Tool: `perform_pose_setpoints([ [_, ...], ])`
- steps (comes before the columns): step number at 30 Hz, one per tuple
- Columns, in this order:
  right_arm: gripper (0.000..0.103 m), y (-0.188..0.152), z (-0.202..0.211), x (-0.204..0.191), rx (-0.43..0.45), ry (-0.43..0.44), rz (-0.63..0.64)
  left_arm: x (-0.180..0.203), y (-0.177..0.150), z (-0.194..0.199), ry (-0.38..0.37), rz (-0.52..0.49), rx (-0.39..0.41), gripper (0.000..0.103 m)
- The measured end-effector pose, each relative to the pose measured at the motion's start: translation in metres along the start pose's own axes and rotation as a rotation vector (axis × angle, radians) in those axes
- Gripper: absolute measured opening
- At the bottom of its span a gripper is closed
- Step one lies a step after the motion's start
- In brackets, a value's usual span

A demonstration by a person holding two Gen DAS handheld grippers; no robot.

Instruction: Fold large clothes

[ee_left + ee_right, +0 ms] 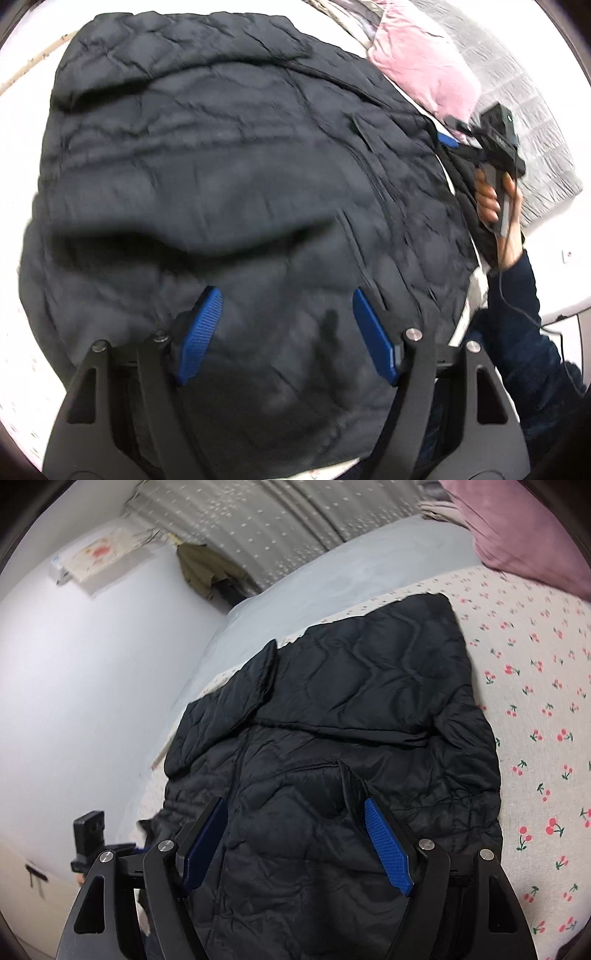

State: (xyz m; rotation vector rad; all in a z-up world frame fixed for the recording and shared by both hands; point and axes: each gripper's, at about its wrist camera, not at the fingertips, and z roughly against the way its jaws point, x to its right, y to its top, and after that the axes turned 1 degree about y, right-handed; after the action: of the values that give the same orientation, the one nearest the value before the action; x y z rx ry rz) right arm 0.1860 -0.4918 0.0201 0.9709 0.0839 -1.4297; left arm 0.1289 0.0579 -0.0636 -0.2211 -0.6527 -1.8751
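A large black quilted jacket [229, 177] lies spread on the bed, with one sleeve folded in over its body. It also fills the right wrist view [351, 716]. My left gripper [284, 295] hovers open over the jacket's near end, its blue pads wide apart and empty. My right gripper [295, 805] is open over the jacket's other side, with nothing between its pads. The right gripper also shows at the jacket's right edge in the left wrist view [448, 142], held by a hand. Part of the left gripper shows at lower left in the right wrist view [88, 838].
The bed has a cherry-print sheet [535, 686]. A pink pillow [424, 62] and a grey quilted blanket [528, 122] lie at its head. A grey blanket [332, 576], a white wall [92, 686] and a dotted curtain [277, 520] lie beyond the jacket.
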Motion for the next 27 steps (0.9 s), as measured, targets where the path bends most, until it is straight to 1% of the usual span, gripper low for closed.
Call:
perform_pose_setpoints([
  [2,0.077,0.0,0.002,-0.005,0.003,0.005,0.018,0.003,-0.004,0.003,-0.007,0.024,0.014,0.074],
  [3,0.077,0.0,0.005,-0.007,0.007,0.015,0.028,0.003,-0.005,0.008,-0.027,0.044,0.032,0.074],
  [5,0.077,0.0,0.007,-0.009,0.012,0.024,0.035,0.005,-0.001,0.014,-0.049,0.079,0.08,0.074],
  [6,0.077,0.0,0.007,-0.011,0.016,0.014,0.038,0.007,0.003,0.025,-0.064,0.097,0.127,0.074],
  [8,0.077,0.002,0.007,-0.01,0.034,-0.021,0.034,0.011,0.013,0.04,-0.076,0.128,0.197,0.074],
  [10,0.077,0.004,0.003,-0.005,0.038,-0.054,0.015,0.013,0.027,0.048,-0.068,0.178,0.251,0.074],
  [12,0.077,0.006,-0.001,0.001,0.046,-0.088,0.0,0.012,0.039,0.049,-0.069,0.241,0.274,0.075],
  [13,0.077,0.008,-0.006,0.005,0.051,-0.109,-0.009,0.01,0.049,0.044,-0.066,0.292,0.293,0.077],
  [15,0.076,0.009,-0.016,0.008,0.052,-0.143,-0.006,0.0,0.061,0.034,-0.042,0.336,0.306,0.078],
  [16,0.069,0.009,-0.021,0.008,0.048,-0.162,0.015,-0.009,0.065,0.017,-0.013,0.385,0.29,0.078],
  [17,0.042,0.008,-0.025,0.007,0.035,-0.183,0.047,-0.017,0.064,0.002,0.008,0.415,0.273,0.078],
  [18,0.027,0.008,-0.028,0.006,0.018,-0.202,0.068,-0.027,0.061,-0.012,0.023,0.45,0.248,0.077],
  [19,0.013,0.007,-0.03,0.003,-0.002,-0.23,0.091,-0.033,0.056,-0.024,0.02,0.481,0.228,0.077],
  [20,0.013,0.006,-0.029,0.0,-0.008,-0.233,0.113,-0.037,0.052,-0.03,0.016,0.493,0.216,0.077],
  [21,0.012,0.003,-0.022,-0.007,-0.008,-0.216,0.163,-0.037,0.049,-0.031,0.019,0.488,0.213,0.077],
  [24,0.012,-0.007,-0.004,-0.027,-0.009,-0.204,0.292,-0.033,0.041,-0.02,0.06,0.458,0.23,0.077],
  [25,0.012,-0.013,0.004,-0.035,-0.02,-0.2,0.34,-0.033,0.038,-0.017,0.071,0.463,0.233,0.077],
  [27,0.012,-0.029,0.012,-0.047,-0.065,-0.21,0.426,-0.036,0.033,-0.017,0.067,0.48,0.225,0.077],
])
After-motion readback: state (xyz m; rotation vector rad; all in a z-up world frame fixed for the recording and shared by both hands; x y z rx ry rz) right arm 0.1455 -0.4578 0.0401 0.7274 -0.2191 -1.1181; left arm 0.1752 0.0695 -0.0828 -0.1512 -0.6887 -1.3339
